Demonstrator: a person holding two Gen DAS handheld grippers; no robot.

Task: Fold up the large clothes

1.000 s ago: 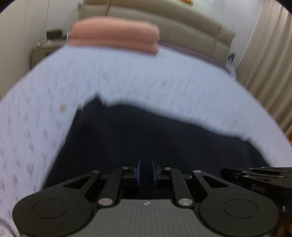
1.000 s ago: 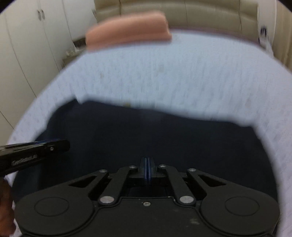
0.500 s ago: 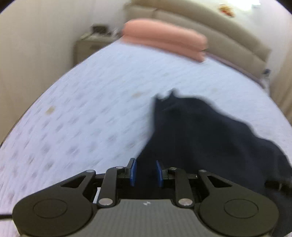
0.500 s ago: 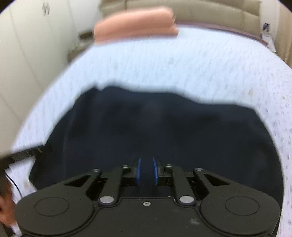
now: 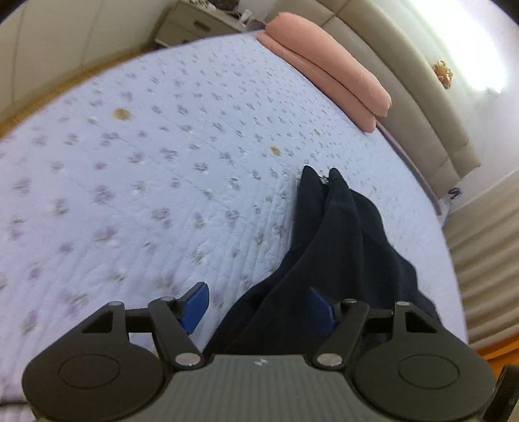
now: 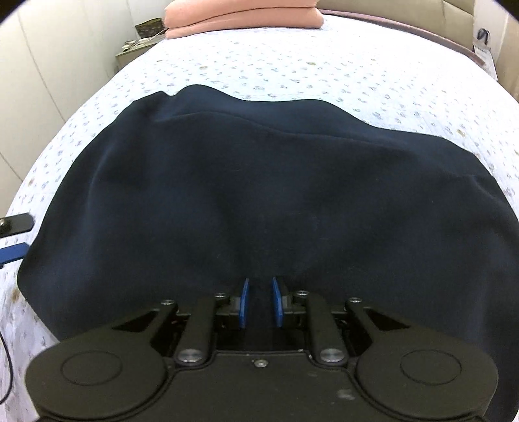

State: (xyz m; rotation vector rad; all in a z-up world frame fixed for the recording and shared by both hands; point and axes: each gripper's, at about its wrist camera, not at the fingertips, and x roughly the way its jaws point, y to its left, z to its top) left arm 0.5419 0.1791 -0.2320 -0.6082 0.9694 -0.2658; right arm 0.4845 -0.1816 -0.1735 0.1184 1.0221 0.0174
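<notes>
2 grippers are seen over a bed covered with a pale lilac quilted bedspread with a small floral print (image 5: 155, 181). A large dark navy garment of soft fabric (image 6: 259, 201) is spread across the near part of the bedspread, with its far edge wavy and its left corner rounded.

The left gripper (image 5: 258, 306) is positioned at the left edge of the garment. Its jaws are opening and stand wide apart; a ridge of the navy fabric (image 5: 337, 233) lies between the blue pads, closer to the right pad, and is not pressed by them. The left blue pad (image 5: 194, 306) is set over bare bedspread.

The right gripper (image 6: 259, 306) is positioned at the near edge of the garment. Its jaws are parted narrowly. Navy fabric is seen in the gap between its blue pads (image 6: 244, 303), but it cannot be told whether the fabric is pinched.

A stack of 2 folded salmon-pink blankets (image 5: 327, 68) is placed at the far end of the bed, against a beige padded headboard (image 5: 415, 94). A bedside cabinet (image 5: 194, 24) stands beyond the bed.
</notes>
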